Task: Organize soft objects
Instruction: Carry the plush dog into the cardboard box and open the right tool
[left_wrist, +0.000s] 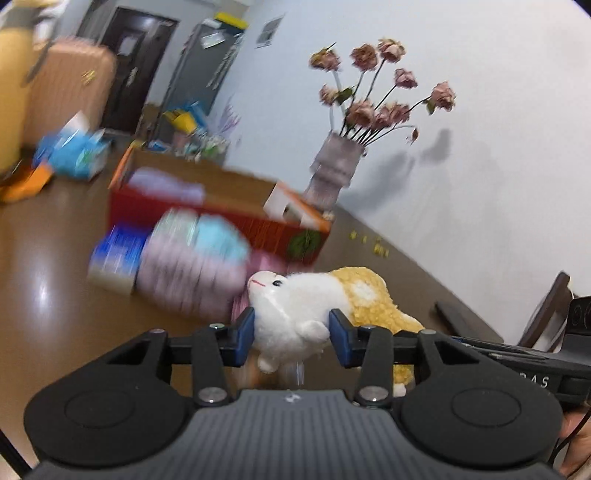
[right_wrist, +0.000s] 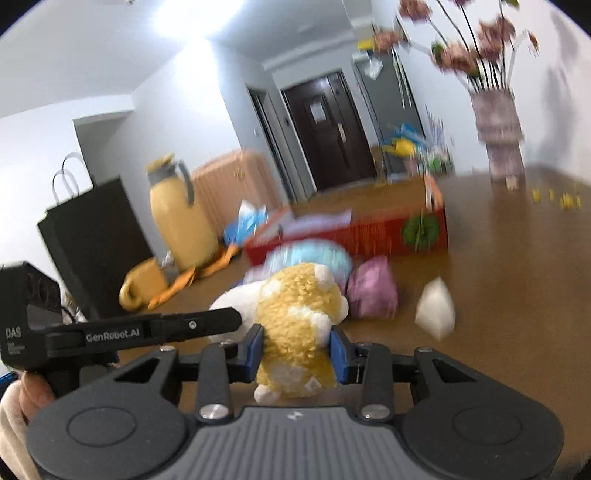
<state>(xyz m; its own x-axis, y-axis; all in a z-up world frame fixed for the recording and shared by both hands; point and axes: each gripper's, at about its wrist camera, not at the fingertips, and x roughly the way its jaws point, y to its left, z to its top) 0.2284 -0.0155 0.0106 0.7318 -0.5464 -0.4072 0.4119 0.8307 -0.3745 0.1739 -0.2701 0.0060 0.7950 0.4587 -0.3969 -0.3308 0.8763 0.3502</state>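
A yellow and white plush animal is held by both grippers above the brown table. My left gripper is shut on its white front end. My right gripper is shut on its yellow rear. The left gripper's body shows at the left of the right wrist view. Beyond the plush lie a blurred pink and blue soft bundle, a pink soft pouch and a white pillow-shaped object. A red open box with pale cloth inside stands behind them; it also shows in the right wrist view.
A vase of dried roses stands at the table's far side by the white wall. A blue and white box lies left of the bundle. A yellow jug, a yellow cup and a black bag stand at the left.
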